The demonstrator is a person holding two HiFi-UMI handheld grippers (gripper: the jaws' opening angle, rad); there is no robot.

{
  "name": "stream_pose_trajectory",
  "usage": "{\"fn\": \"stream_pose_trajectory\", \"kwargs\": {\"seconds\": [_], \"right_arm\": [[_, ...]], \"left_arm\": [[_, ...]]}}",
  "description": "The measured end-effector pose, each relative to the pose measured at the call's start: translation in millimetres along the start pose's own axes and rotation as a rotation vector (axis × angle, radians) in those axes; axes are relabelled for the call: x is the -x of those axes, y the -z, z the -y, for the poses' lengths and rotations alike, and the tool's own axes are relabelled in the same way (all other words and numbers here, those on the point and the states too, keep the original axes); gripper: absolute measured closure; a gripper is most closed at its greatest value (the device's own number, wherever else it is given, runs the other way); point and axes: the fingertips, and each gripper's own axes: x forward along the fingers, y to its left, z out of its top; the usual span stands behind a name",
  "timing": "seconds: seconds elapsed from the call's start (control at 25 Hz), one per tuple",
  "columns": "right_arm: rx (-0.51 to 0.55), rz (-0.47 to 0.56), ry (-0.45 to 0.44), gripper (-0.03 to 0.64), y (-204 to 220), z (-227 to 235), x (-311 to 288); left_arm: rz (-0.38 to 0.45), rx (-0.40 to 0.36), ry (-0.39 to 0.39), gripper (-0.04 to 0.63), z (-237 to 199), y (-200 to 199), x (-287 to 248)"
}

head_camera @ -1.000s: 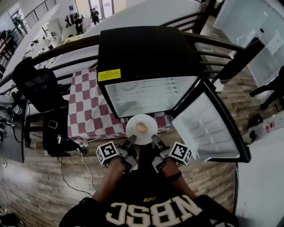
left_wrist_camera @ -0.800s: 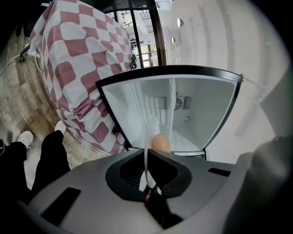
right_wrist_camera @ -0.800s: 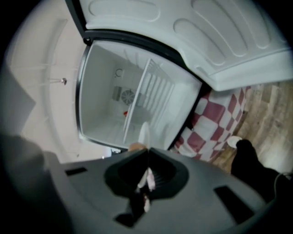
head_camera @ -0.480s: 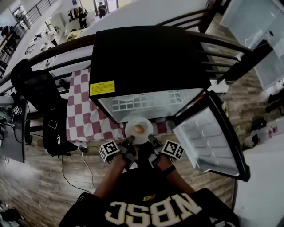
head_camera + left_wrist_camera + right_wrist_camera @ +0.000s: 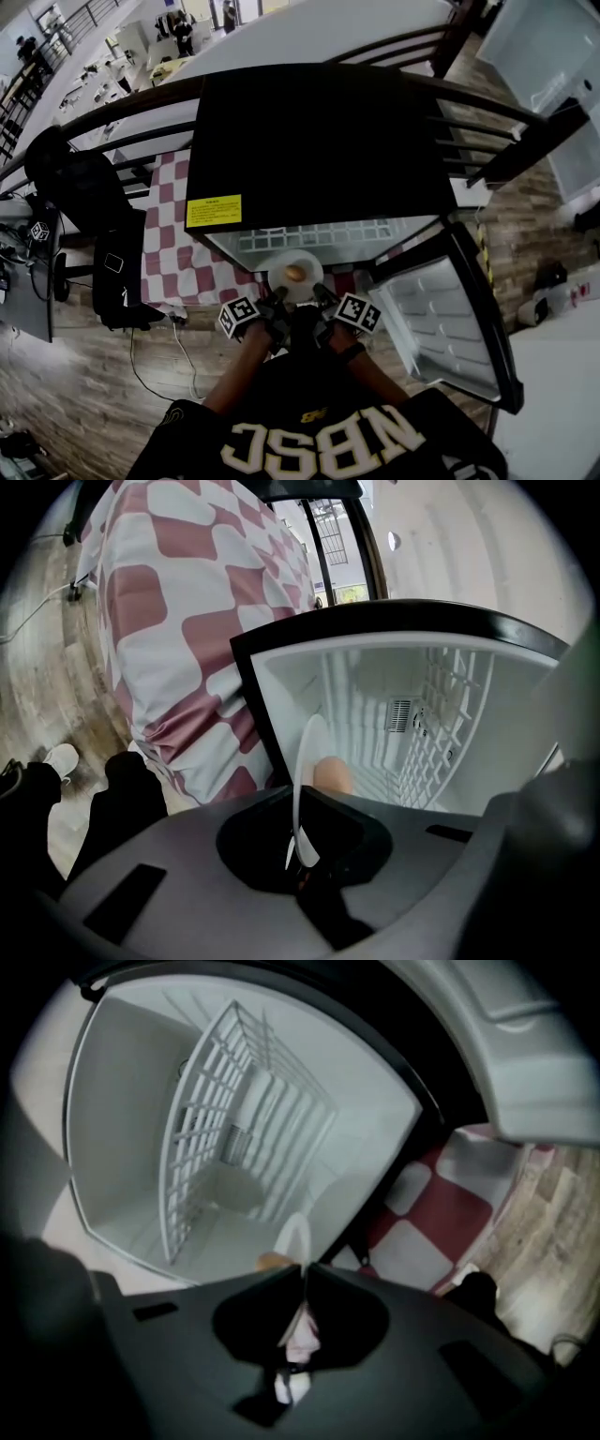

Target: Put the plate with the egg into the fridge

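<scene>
**One plate, one egg, two grippers at the open fridge**

The left gripper (image 5: 278, 298) and the right gripper (image 5: 320, 294) each have their jaws pinched nearly together on the near rim of the single white plate (image 5: 310, 264), one on either side. The plate carries one brown egg (image 5: 295, 273) at its middle. It is held at the mouth of the one black fridge (image 5: 309, 141), against the white interior. The gripper views show a single wire shelf (image 5: 309, 234) crossing that interior. The fridge's one door (image 5: 436, 314) stands swung open to the right. The fridge sits on a red-and-white checked cloth (image 5: 173, 234), and one black chair (image 5: 80, 183) stands to the left.
</scene>
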Motion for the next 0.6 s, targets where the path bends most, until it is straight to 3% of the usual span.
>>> {"fn": "stream_pose_trajectory", "kwargs": {"seconds": [0.6], "right_arm": [[0.084, 0.004, 0.088, 0.581, -27.8, 16.2, -42.5]], "left_arm": [[0.042, -0.018, -0.046, 0.566, -4.7, -27.2, -37.8]]}}
